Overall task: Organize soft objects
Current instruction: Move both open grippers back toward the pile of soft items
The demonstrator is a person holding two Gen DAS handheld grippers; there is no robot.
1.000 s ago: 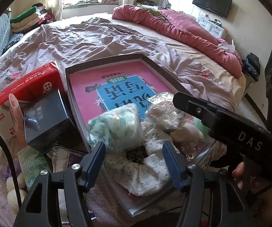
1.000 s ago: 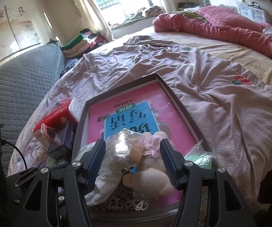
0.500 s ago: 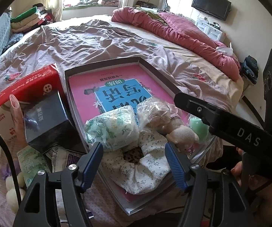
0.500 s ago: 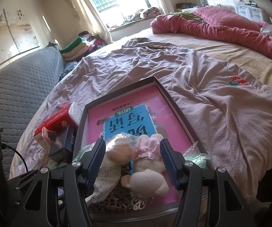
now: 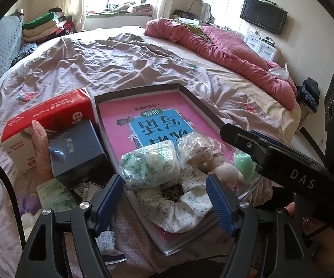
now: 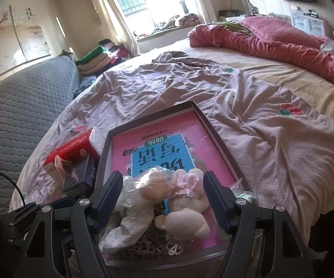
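The left gripper (image 5: 164,199) has its jaws opening and nothing between the pads; a second ago they stood narrower, just beneath the green-patterned soft pack (image 5: 150,165). That pack now lies free at the near end of the tray (image 5: 204,103), resting on the floral fabric ring (image 5: 178,205), and the gripper has drawn up and back from it. The right gripper (image 6: 163,199) is also opening. A second ago its pads stood close on either side of the plastic-wrapped plush toy (image 6: 153,191); now they stand clear of it, and the toy lies on the pink book (image 6: 167,136) that lines the tray, touching the white plush ball (image 6: 185,225) in front of it.

Judged from this, both hands have just let go, so 2 more soft things have joined the pile in the tray. A green soft item (image 5: 243,164) sits at the tray's right edge, just beside the pile.

Outside the tray, to its left on the bed (image 5: 111,69), a red box (image 5: 51,113) and a black box (image 5: 76,150) lie touching each other, with a person's finger (image 5: 40,143) against them. A few small packets and pale plush bits near the left gripper are probably what is left to gather.
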